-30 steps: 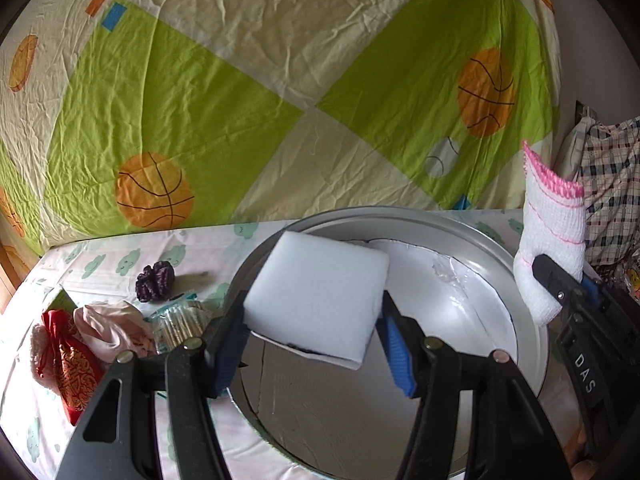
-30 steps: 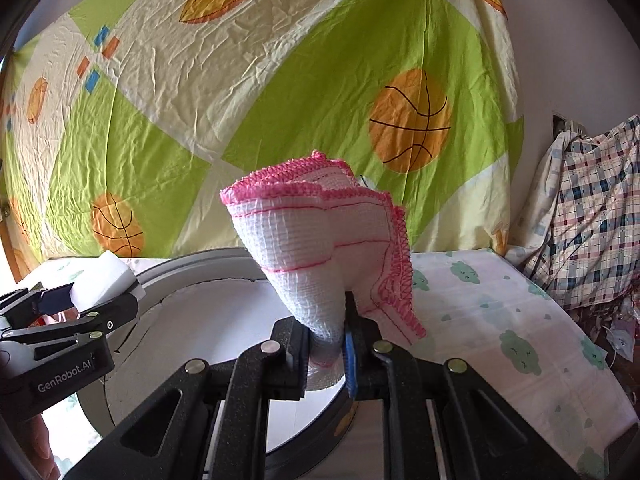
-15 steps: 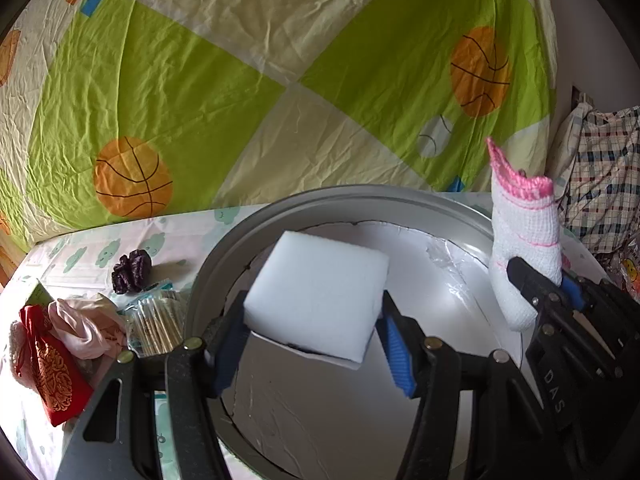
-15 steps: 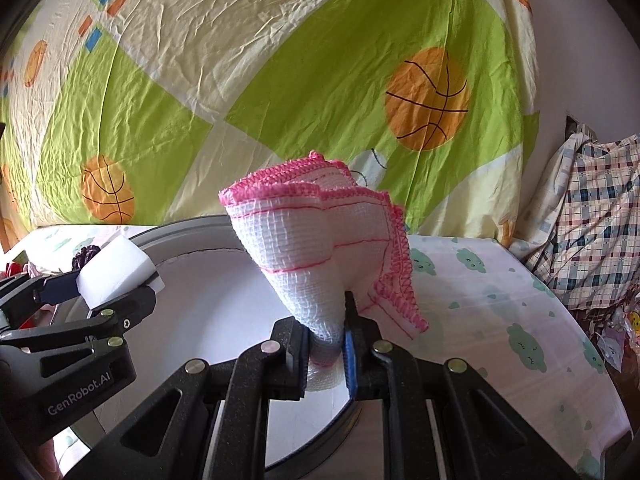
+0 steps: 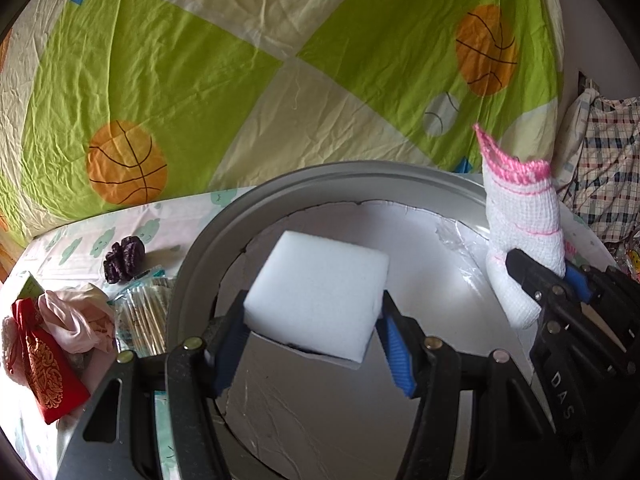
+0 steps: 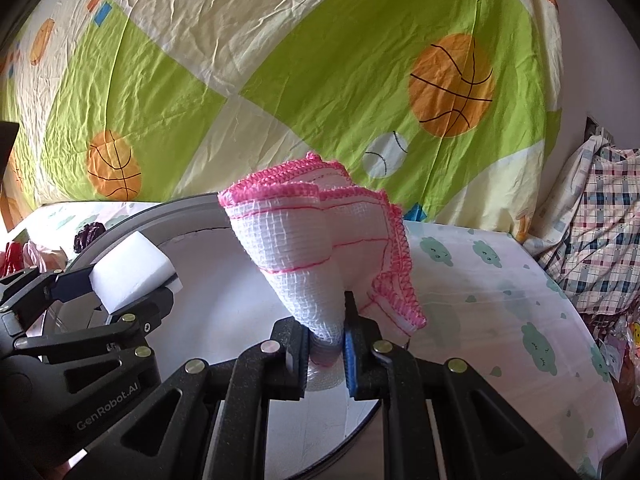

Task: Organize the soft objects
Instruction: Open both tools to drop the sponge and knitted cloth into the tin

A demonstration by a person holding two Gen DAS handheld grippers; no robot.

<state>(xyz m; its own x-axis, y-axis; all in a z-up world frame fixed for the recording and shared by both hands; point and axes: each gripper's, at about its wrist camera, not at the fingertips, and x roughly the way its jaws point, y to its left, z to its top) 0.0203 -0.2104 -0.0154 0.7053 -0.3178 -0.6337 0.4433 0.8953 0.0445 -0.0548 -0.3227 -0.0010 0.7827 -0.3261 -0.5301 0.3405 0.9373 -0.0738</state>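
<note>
The 1 white sponge block (image 5: pixel 316 294) sits clamped between the blue pads of the left tool (image 5: pixel 314 340), low in the middle of the left wrist view, held above the big round grey basin (image 5: pixel 192 264). The basin has a pale, crinkled lining, and nothing lies on its floor as far as either view shows. At the right of that view, the 1 white knitted cloth with pink edging (image 5: pixel 524 236) stands upright over the basin's right rim, pinched at its lower end by the right tool (image 6: pixel 326 340), whose jaws are nearly together on the bunched fabric. In the right wrist view the cloth fans out above those jaws in the centre, with the sponge at mid left.

Outside the basin, at the left of the left wrist view, the cloud-print bed sheet (image 5: pixel 80 240) carries 1 dark purple scrunchie (image 5: pixel 122 258), 1 clear pack of cotton swabs (image 5: pixel 142 318), 1 crumpled pink cloth (image 5: pixel 76 322) and 1 red embroidered pouch (image 5: pixel 44 368). A basketball-print sheet (image 5: pixel 240 80) hangs behind.
</note>
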